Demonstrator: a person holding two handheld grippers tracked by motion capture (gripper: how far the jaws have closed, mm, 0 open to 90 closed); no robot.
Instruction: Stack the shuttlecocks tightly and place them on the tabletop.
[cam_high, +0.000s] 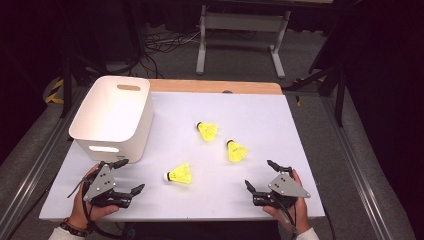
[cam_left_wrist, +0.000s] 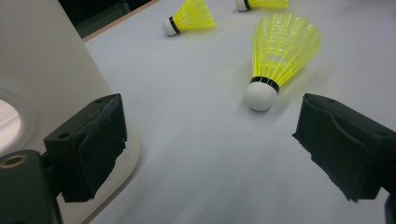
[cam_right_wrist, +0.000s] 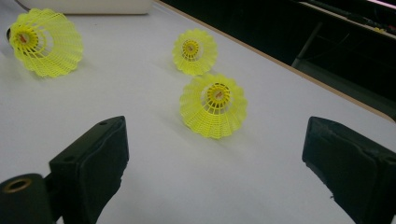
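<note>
Nearest shuttlecock (cam_high: 180, 174): lying near the table's (cam_high: 260, 107) front edge, ahead of left gripper (cam_high: 125, 176), untouched. Left gripper, right gripper (cam_high: 260, 175): jaws wide apart, holding nothing.

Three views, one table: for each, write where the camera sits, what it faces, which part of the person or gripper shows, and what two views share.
High view: above the person's side, facing forward and down on the table; both hands, left gripper, right gripper.
Left gripper view: rides the left gripper, facing the nearest shuttlecock beside the white bin; two black jaws.
Right gripper view: rides the right gripper, facing shuttlecock skirts; two jaws.
Shared: both gripper views show three shuttlecocks.
</note>
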